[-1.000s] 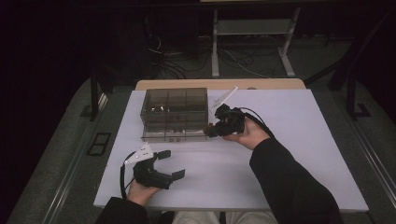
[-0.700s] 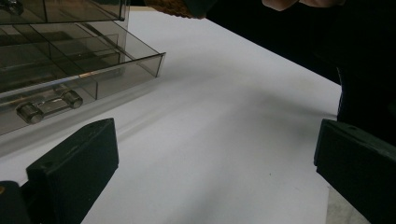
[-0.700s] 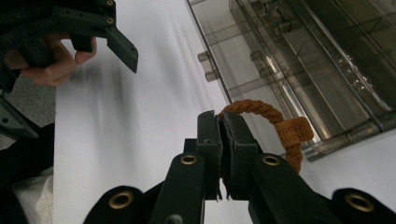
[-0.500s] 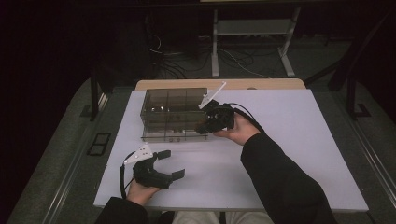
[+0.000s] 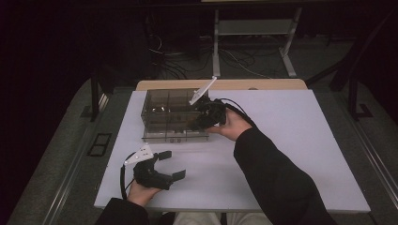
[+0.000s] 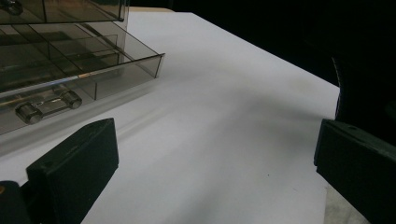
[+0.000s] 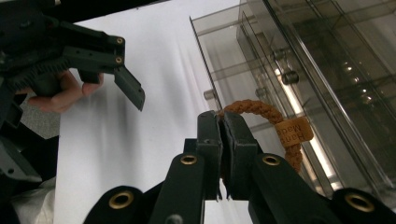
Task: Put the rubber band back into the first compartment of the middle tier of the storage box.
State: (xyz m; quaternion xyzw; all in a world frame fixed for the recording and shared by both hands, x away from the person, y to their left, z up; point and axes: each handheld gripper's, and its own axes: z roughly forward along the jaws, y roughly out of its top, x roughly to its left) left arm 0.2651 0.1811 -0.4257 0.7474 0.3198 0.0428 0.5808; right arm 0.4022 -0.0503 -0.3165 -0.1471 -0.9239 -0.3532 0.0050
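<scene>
At the near right of the clear plastic drawer box point(image 5: 174, 115): braided bracelet held.
A woven orange bracelet point(image 7: 275, 126) is clamped in the closed right gripper point(image 7: 223, 135); the left gripper point(image 5: 168, 165) is held wide open, empty.

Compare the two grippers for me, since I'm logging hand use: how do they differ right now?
The left gripper has its jaws wide apart with nothing between them; the right gripper is shut on a braided orange bracelet. The left gripper sits low at the table's near edge; the right gripper is raised at the smoked clear organizer box. Both are black, two-jawed and hand-held.
</scene>
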